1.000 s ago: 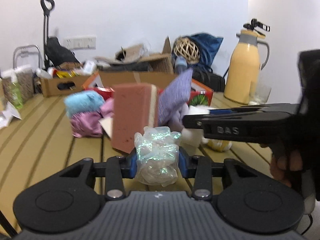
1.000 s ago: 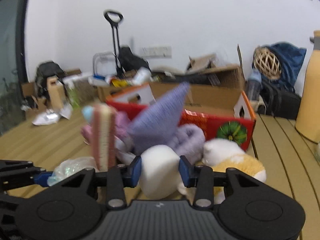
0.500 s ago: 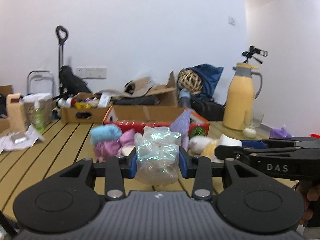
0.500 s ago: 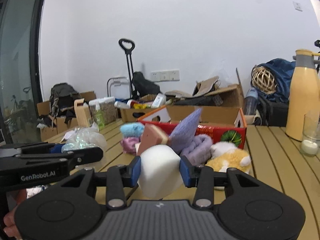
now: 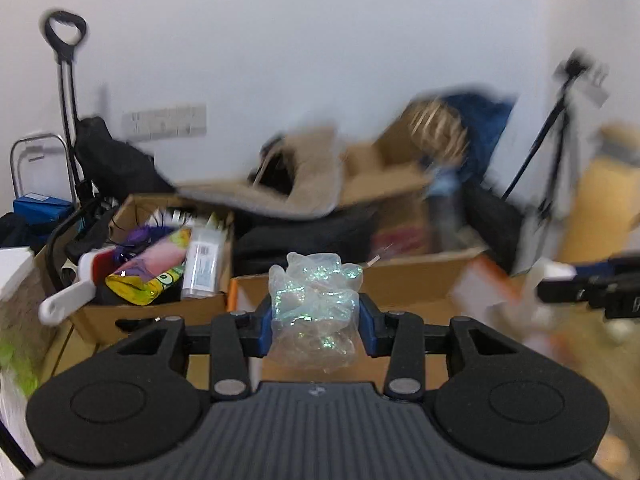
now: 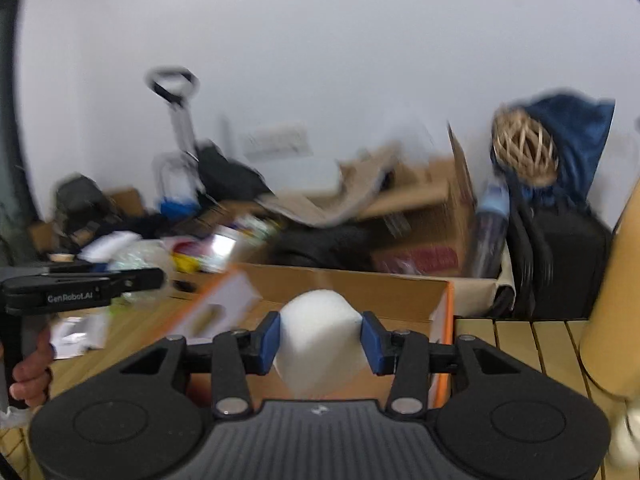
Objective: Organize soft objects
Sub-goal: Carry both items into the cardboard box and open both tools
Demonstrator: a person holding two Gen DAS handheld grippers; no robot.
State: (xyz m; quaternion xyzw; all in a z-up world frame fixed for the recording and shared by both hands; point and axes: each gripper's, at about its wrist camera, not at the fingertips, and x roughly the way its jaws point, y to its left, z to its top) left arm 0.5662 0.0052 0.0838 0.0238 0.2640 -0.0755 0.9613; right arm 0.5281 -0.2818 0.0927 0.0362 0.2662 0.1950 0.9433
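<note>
Two claws each hold a soft thing. At lower centre of the left wrist view, the left claw [image 5: 316, 322] pinches a crumpled iridescent plastic wad [image 5: 314, 312] between its blue pads. At lower centre of the right wrist view, the right claw [image 6: 320, 338] squeezes a white foam block [image 6: 318, 340], which sits in front of the open cardboard box [image 6: 360, 284] with orange edges. That box stands on the slatted wooden bench [image 6: 520, 340]. Background clutter is blurred.
</note>
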